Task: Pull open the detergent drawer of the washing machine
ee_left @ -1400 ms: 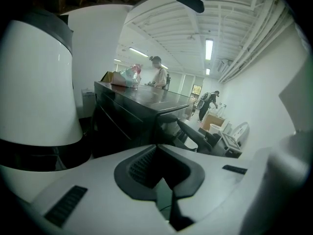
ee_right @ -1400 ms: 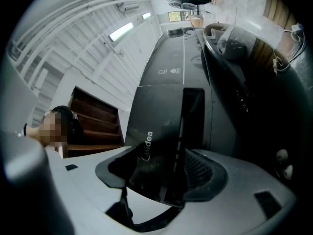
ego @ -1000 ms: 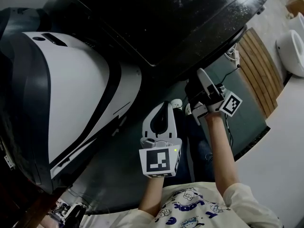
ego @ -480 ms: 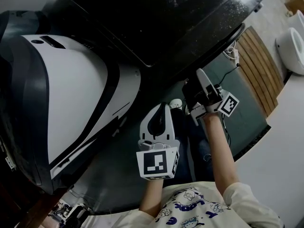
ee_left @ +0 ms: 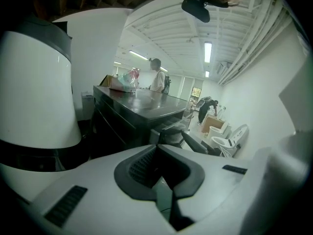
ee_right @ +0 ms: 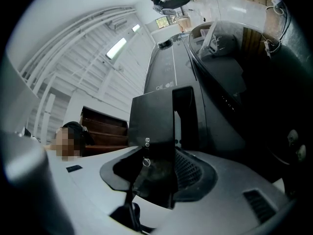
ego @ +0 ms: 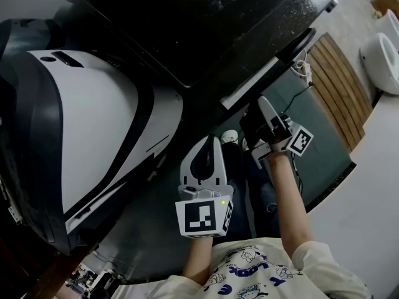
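Observation:
The washing machine point(ego: 206, 23) is the dark, speckled block at the top of the head view. Under its front edge shows a pale strip, the side of the detergent drawer point(ego: 249, 91), which stands partly out. My right gripper point(ego: 255, 112) is at the drawer's end. In the right gripper view, that gripper point(ee_right: 161, 155) is shut on the drawer's dark front panel point(ee_right: 154, 116), which stands between the jaws. My left gripper point(ego: 211, 141) hangs lower and to the left, away from the machine. Seen in its own view, it point(ee_left: 157, 153) is shut and holds nothing.
A big white and grey appliance point(ego: 93, 117) fills the left. To the right are a wooden slatted panel point(ego: 340, 86), a cable with a plug point(ego: 303, 67) and a white toilet point(ego: 383, 61). A bag point(ee_left: 122, 80) lies on the machine's top, and a person point(ee_left: 159, 80) stands behind it.
A pale strip of the drawer's side has come into view under the machine's front edge. Both grippers have shifted only slightly, the left one a little down the picture.

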A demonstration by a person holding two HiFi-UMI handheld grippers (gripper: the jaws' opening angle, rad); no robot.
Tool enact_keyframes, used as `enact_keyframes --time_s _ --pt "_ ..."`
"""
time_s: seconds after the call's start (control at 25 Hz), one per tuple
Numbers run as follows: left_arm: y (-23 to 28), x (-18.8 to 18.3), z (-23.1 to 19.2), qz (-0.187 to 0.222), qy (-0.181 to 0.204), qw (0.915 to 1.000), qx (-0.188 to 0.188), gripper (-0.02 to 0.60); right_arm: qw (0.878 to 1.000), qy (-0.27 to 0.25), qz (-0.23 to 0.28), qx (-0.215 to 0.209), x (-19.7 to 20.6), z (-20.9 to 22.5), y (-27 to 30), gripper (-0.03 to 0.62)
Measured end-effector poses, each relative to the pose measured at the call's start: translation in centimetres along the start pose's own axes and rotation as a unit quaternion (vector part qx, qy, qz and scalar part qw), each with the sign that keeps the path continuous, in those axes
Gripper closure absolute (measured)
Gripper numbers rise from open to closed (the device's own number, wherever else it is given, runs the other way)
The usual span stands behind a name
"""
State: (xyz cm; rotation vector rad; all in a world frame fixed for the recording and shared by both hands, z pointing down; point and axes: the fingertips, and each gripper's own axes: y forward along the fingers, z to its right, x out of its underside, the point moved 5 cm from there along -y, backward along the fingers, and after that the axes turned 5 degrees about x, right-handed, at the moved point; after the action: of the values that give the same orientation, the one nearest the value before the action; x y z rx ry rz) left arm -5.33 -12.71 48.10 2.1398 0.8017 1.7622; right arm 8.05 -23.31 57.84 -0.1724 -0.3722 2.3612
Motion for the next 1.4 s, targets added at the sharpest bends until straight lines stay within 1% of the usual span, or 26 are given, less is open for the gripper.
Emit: enact_keyframes --time_s 0.92,1.4 --pt "-1.4 0.7 3.0 0.009 0.016 0.9998 0.008 0.568 1.0 -0.004 0.007 -0.001 -0.4 -1.8 -5.6 0.385" --pt "-2.0 1.1 4.9 0.01 0.025 0.9995 0.018 0.568 1.0 -0.008 0.013 0.0 -0.7 -2.8 -8.3 0.385"
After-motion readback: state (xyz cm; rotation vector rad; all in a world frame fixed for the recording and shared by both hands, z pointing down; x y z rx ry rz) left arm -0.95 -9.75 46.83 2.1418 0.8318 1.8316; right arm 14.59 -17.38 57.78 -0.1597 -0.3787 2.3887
